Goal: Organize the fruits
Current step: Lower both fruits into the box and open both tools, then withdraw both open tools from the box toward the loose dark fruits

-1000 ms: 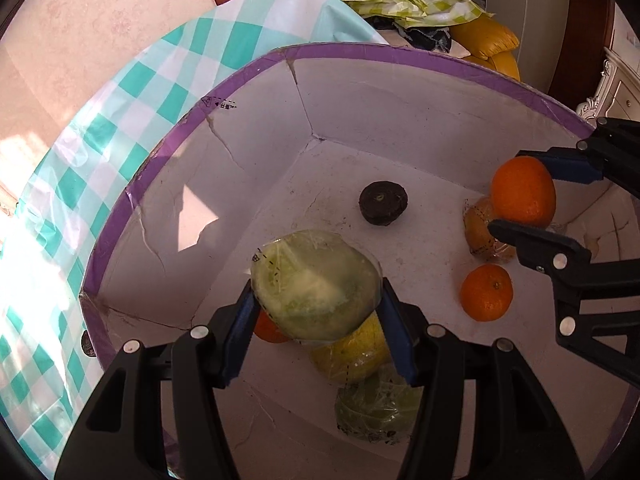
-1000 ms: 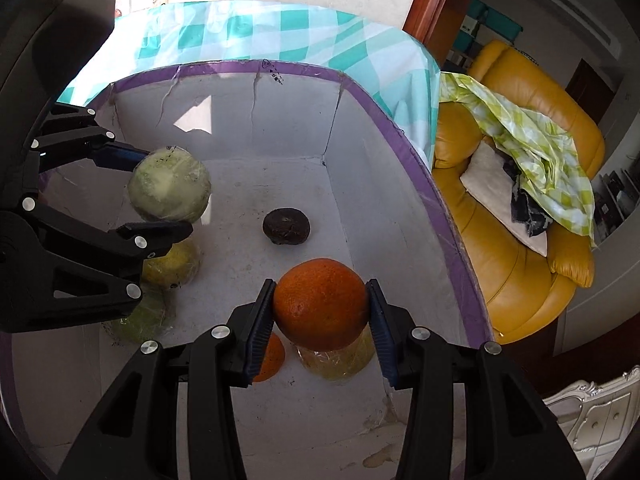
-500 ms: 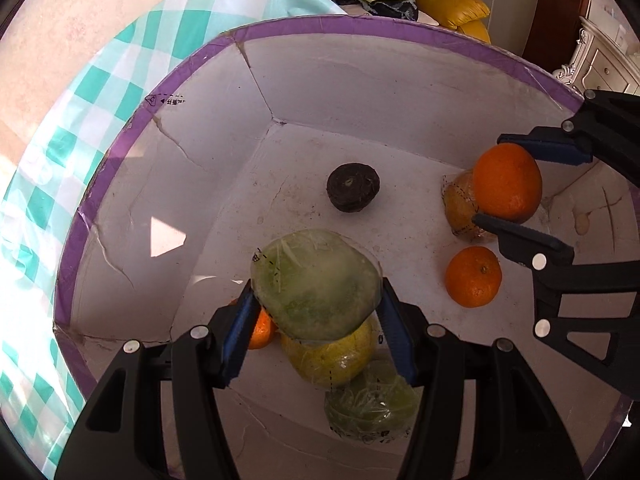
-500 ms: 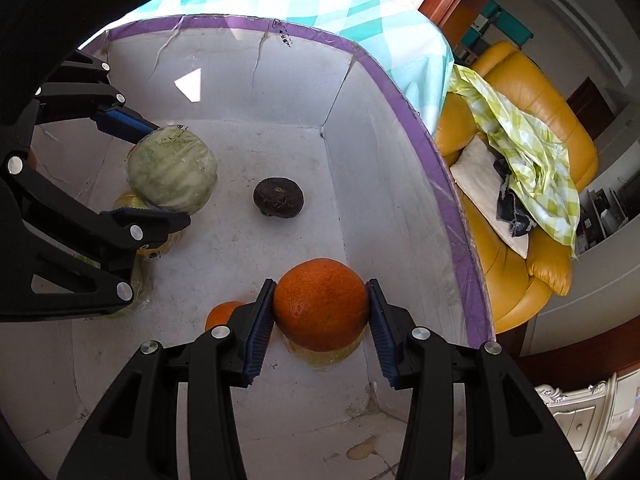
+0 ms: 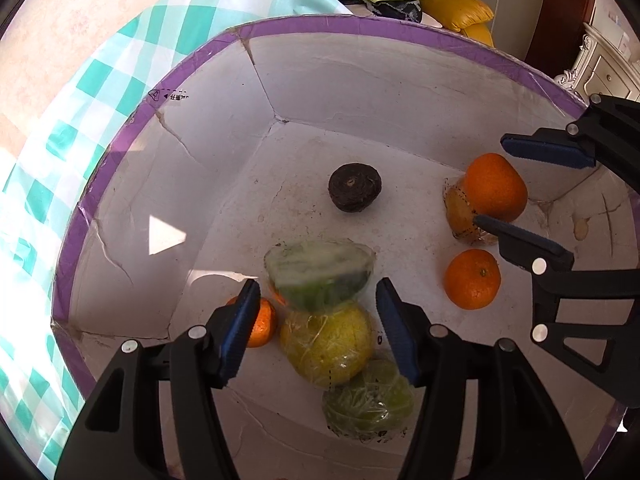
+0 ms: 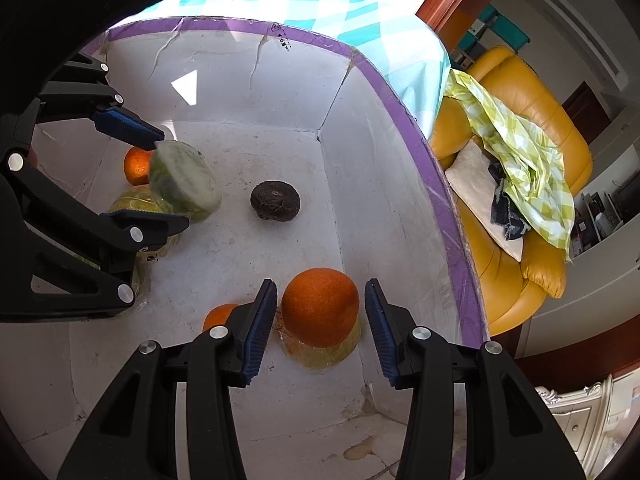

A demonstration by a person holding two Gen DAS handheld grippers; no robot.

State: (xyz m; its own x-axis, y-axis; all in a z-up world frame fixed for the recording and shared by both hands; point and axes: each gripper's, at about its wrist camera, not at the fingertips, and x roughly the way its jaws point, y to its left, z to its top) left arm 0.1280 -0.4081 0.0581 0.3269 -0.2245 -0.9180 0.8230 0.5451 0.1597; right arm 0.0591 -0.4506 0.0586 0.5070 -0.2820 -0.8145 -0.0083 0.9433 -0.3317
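Note:
Both grippers hang inside a white cardboard box with a purple rim (image 5: pixel 360 26). My left gripper (image 5: pixel 316 322) is open; the wrapped green fruit (image 5: pixel 320 276) is blurred between its pads, over a wrapped yellow fruit (image 5: pixel 326 346). My right gripper (image 6: pixel 320 322) is open; the big orange (image 6: pixel 320 306) sits free between its pads on a wrapped yellow fruit (image 6: pixel 320 350). In the left wrist view the right gripper (image 5: pixel 532 188) straddles that orange (image 5: pixel 494 188).
On the box floor lie a dark round fruit (image 5: pixel 354 192), a small orange (image 5: pixel 472 280), another small orange (image 5: pixel 260 322) by the left wall and a wrapped green fruit (image 5: pixel 368 400). A checked tablecloth (image 5: pixel 80 128) lies under the box. A yellow sofa (image 6: pixel 520 184) stands beyond.
Both grippers have opened. The green fruit has left the left gripper's pads and is dropping onto the yellow fruit. The big orange has been let go onto the wrapped yellow fruit.

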